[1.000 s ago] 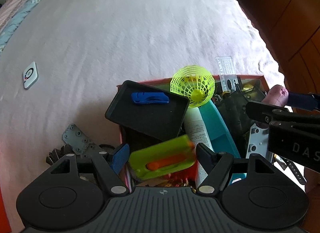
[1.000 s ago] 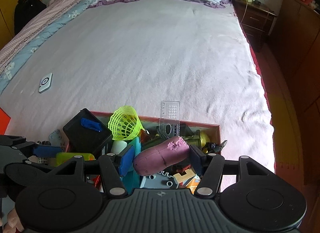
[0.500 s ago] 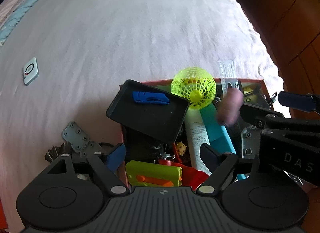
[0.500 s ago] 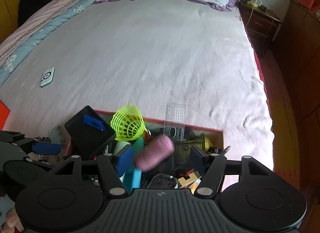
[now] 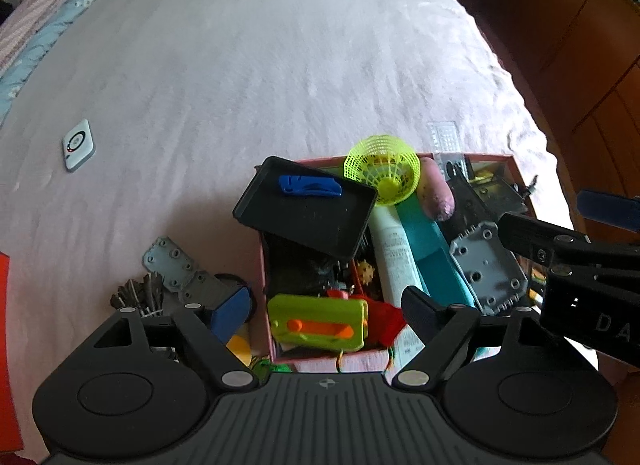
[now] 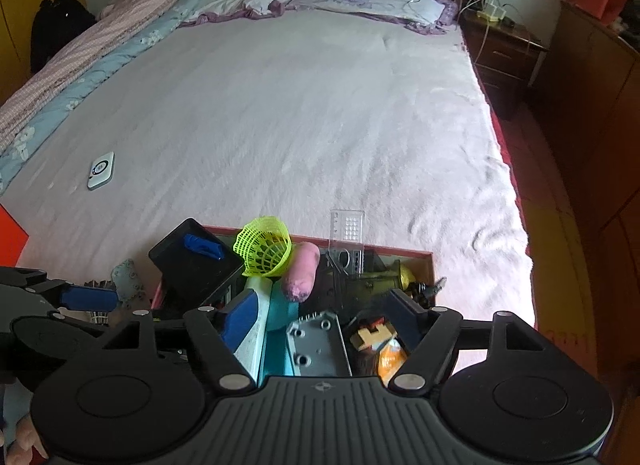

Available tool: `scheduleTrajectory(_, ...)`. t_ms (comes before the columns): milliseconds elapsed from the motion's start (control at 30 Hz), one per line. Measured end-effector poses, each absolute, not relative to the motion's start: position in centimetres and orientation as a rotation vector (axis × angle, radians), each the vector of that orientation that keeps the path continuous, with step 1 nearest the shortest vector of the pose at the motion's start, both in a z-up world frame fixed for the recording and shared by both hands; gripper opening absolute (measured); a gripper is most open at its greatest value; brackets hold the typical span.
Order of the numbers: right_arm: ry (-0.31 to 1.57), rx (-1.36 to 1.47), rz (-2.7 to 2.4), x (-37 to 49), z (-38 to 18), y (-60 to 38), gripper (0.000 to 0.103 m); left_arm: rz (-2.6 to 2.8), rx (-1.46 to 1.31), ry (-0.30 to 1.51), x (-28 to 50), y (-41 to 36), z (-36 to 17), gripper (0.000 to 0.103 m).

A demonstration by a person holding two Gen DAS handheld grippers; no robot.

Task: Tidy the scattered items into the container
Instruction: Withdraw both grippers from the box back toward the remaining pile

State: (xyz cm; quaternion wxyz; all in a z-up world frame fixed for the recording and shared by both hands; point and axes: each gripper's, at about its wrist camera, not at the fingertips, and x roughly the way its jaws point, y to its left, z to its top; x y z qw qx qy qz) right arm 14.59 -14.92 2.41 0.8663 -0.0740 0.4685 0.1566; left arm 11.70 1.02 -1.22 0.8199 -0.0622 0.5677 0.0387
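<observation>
The pink-purple sweet potato (image 6: pixel 301 271), blunt-ended and scuffed dark at its near tip, lies in the red box (image 6: pixel 400 254) just ahead of the right gripper (image 6: pixel 320 315), beside the yellow mesh shuttlecock (image 6: pixel 264 247). A second ago that gripper pinched it; now its jaws are spread and hold nothing. The left gripper (image 5: pixel 324 311), also spread, has let go the lime-green case (image 5: pixel 318 323), which rests in the box's near corner between its fingers
</observation>
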Motion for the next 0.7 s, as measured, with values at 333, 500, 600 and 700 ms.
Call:
scheduleTrajectory(333, 0.969, -0.116, 0.28, 10.1, 4.0, -16.8, 0.078, 0.081, -0.139, 1.173, 8.5, 0.9, 0.6, 0.085)
scheduleTrajectory(500, 0.988, -0.136, 0.285, 7.6, 4.0, -16.9, 0.079, 0.102, -0.141, 1.157, 6.5, 1.5, 1.3, 0.086)
scheduleTrajectory(600, 1.015, -0.156, 0.28, 6.4, 3.8, -16.5, 0.08, 0.123, -0.148, 1.156, 5.1, 2.0, 1.4, 0.086)
scheduleTrajectory(700, 1.04, -0.176, 0.275, 5.4, 3.6, -15.8, 0.08, 0.143, -0.154, 1.159, 3.9, 2.6, 1.4, 0.086)
